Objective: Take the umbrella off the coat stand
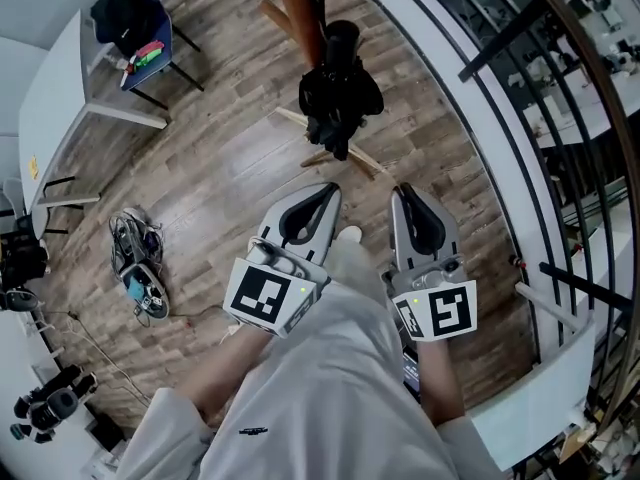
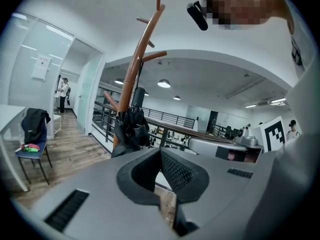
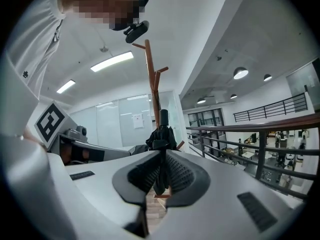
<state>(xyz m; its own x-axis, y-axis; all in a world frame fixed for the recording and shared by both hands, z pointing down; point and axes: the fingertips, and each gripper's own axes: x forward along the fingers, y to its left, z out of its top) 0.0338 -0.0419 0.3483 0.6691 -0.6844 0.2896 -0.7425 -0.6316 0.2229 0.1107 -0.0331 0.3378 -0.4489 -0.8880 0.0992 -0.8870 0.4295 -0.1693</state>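
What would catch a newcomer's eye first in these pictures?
The black folded umbrella hangs on the wooden coat stand, top centre of the head view, beside a curved railing. Below it, the left hand-held gripper and right hand-held gripper both point toward it, jaws shut and empty, short of touching.
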